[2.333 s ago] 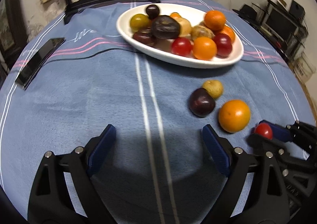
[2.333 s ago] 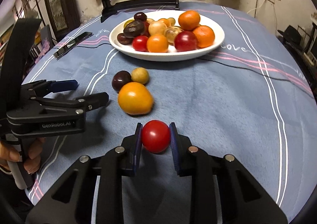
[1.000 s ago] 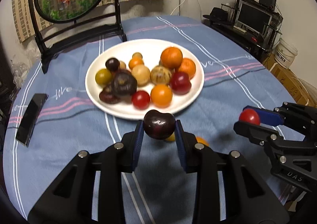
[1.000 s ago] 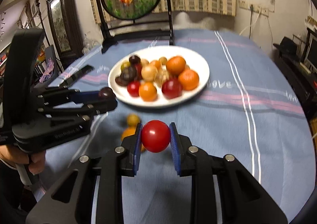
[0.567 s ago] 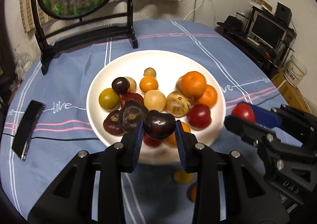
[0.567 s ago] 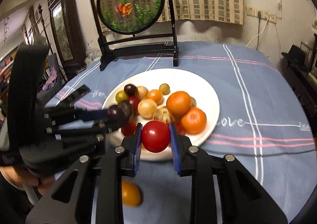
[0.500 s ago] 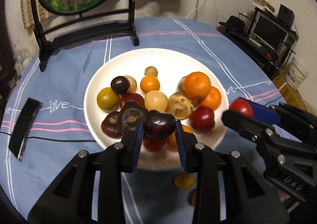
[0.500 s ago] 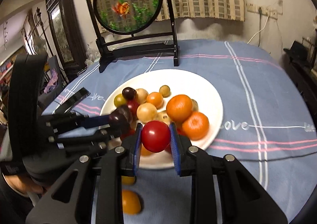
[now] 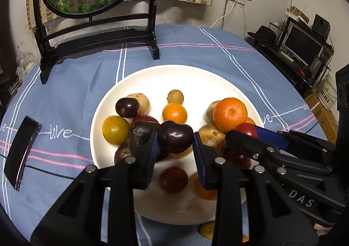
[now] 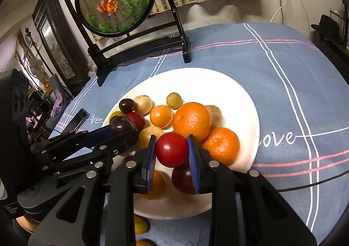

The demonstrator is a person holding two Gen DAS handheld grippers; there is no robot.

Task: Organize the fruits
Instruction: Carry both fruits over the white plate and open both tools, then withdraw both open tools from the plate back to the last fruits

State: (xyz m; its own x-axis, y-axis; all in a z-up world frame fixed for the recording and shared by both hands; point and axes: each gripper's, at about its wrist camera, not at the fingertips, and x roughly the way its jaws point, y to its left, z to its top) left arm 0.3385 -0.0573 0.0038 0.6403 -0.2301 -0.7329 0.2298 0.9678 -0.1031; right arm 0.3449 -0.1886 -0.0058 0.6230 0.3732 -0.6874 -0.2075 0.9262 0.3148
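You have a fruit in each tool now; your left gripper (image 9: pixel 174 148) is squeezed tight on a dark purple plum (image 9: pixel 175 136), and your right gripper (image 10: pixel 171 154) is squeezed tight on a shiny red tomato (image 10: pixel 171 149); both fruits sit snug between the blue pads (image 10: pixel 192 154).

Both tools hang over the near side of the white plate (image 9: pixel 152 76), side by side; the plate sits on the blue striped tablecloth (image 10: pixel 294 84) and it is nearly full; you can see a big orange (image 10: pixel 192 121), a second orange (image 10: pixel 220 145), a small orange fruit (image 9: pixel 174 113), a yellow-green fruit (image 9: pixel 115 130), some pale brown round fruits and some dark ones, all packed close.

I think you are at the carrying-and-dropping step; the fruits are above the plate but not yet set down; at least one small yellow fruit (image 10: pixel 139 225) waits on the cloth just by the near rim, so the job is not done.

Next, I think you should lower each fruit into a gap, then let go slowly; the back of the plate has the most bare space, so reach a bit further if you can; round fruits roll, so don't drop them from high up, or they may bump the pile and tumble off the rim; mind the two tools don't knock each other; the black phone (image 9: pixel 20 152) on the left is well out of the way.
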